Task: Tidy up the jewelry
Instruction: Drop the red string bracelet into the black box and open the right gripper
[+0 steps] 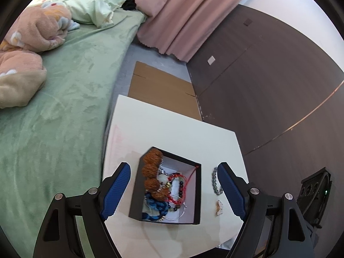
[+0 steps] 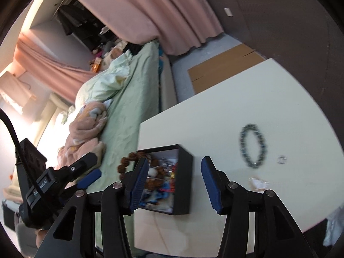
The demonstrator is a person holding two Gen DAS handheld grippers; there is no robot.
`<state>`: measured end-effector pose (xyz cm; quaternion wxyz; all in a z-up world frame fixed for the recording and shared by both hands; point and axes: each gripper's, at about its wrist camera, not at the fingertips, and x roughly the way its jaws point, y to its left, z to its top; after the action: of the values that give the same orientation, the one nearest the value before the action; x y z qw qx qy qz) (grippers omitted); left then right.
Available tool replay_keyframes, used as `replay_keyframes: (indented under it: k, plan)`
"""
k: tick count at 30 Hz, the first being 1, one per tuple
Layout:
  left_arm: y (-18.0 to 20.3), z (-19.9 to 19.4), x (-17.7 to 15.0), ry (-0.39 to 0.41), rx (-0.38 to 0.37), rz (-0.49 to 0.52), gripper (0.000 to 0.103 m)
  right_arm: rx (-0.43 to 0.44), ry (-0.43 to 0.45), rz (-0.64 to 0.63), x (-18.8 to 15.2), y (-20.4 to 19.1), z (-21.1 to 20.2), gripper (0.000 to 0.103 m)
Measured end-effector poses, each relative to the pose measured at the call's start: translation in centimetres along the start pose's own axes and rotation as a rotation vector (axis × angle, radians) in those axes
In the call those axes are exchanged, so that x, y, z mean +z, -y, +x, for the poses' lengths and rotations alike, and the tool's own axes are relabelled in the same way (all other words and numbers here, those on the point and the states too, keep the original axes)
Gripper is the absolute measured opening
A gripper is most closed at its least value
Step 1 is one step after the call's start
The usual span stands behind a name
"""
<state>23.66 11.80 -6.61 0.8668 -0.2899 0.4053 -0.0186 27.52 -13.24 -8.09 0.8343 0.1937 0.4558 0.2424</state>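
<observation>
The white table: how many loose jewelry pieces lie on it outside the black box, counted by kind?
Dark beaded bracelet: 1
Small silver ring: 1
Small pale butterfly-shaped piece: 1
Total: 3 pieces lie on the white table, outside the black box.

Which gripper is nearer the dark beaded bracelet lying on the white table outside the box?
Right. The right gripper hovers over the box's edge beside the dark beaded bracelet. The left gripper straddles the black box, farther toward the bed.
</observation>
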Motion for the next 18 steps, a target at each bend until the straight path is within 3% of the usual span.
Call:
replay_keyframes:
  k: [2, 4, 18]
  plan:
    - [0.6, 0.4, -0.1, -0.005, 0.0, 0.016, 0.083, -0.019, 0.008, 0.008, 0.3, 0.9, -0.7, 0.057]
    - [1.3, 0.8, -0.3, -0.011, 0.001, 0.03, 0.083, -0.025, 0.019, 0.013, 0.5, 1.9, -1.5, 0.069]
    - [7.9, 5.6, -2.8, -0.108, -0.025, 0.195, 0.083, -0.116, -0.004, 0.174, 0.9, 11.5, -4.3, 0.071]
